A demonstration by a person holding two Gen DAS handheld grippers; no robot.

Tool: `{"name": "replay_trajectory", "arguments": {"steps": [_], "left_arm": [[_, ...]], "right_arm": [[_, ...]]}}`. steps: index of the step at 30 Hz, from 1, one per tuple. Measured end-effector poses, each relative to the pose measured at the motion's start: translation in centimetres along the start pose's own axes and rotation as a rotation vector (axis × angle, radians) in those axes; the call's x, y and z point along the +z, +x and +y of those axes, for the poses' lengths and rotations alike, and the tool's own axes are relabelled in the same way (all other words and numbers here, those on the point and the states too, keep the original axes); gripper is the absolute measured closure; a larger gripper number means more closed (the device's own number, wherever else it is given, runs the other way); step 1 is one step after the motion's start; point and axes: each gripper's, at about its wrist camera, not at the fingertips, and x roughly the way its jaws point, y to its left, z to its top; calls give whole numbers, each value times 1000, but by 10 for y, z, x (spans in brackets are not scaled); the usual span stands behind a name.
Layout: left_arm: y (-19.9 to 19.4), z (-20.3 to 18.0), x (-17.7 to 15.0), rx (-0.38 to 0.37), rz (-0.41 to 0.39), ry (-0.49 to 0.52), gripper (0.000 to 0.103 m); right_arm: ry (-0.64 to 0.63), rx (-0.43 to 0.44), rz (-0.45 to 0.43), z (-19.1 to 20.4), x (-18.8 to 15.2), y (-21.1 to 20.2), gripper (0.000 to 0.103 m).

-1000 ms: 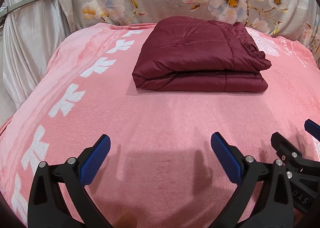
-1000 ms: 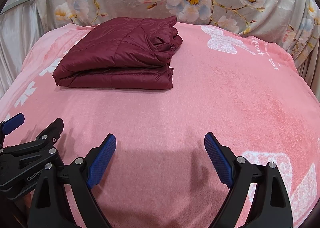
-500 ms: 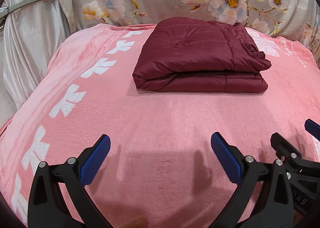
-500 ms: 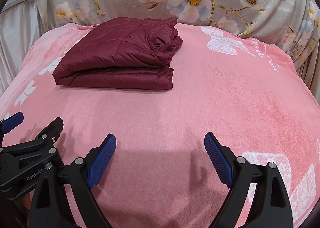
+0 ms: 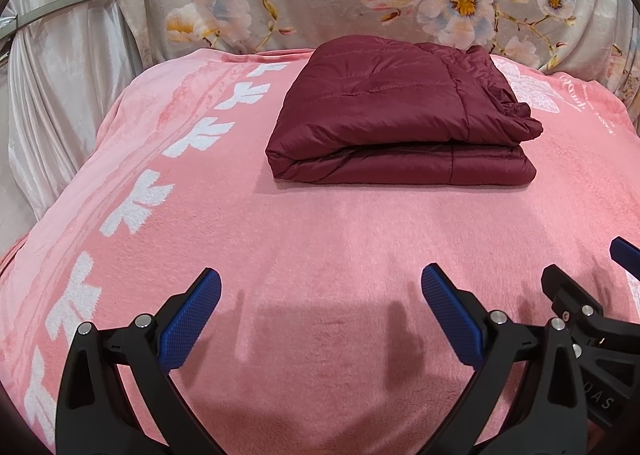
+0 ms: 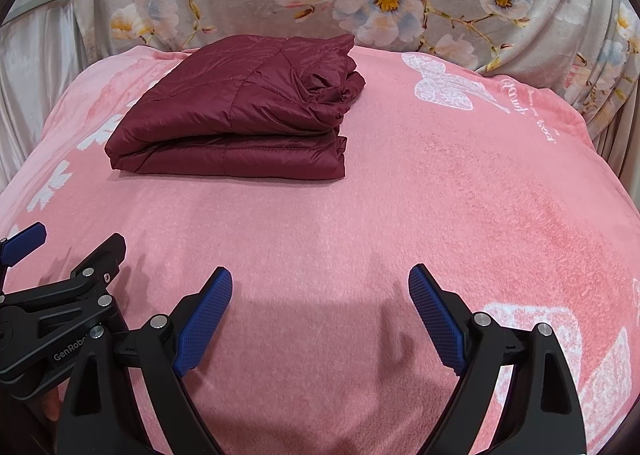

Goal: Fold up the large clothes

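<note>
Jacket (image 5: 400,115), maroon, quilted, folded in a neat stack near bed's (image 5: 320,239) far edge; my left gripper (image 5: 320,307) and right gripper (image 6: 320,303) gape empty.

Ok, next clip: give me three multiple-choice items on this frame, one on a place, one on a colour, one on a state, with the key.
1. Where does the folded maroon quilted jacket lie?
A. on the pink fleece blanket, beyond both grippers
B. between the left gripper's pads
C. draped over the grey floral cloth

2. What colour are the gripper pads?
A. red
B. blue
C. white

3. What state is the right gripper in?
A. shut on the jacket
B. shut on the blanket
C. open, holding nothing

Key: 1 A, the jacket rests flat on the blanket, far from the left gripper. 2 B, the ribbed pads are blue on black arms. 3 C, its jaws stand wide apart with only bare blanket between them.
</note>
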Motion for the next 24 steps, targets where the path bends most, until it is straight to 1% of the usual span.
{"name": "replay_trajectory", "arguments": {"steps": [4, 24], "left_arm": [[1, -1, 0, -13, 4, 0, 7], [2, -2, 0, -6, 4, 2, 7]], "right_arm": [[0, 0, 0, 0, 0, 0, 16], [-4, -6, 1, -1, 0, 0, 16]]}}
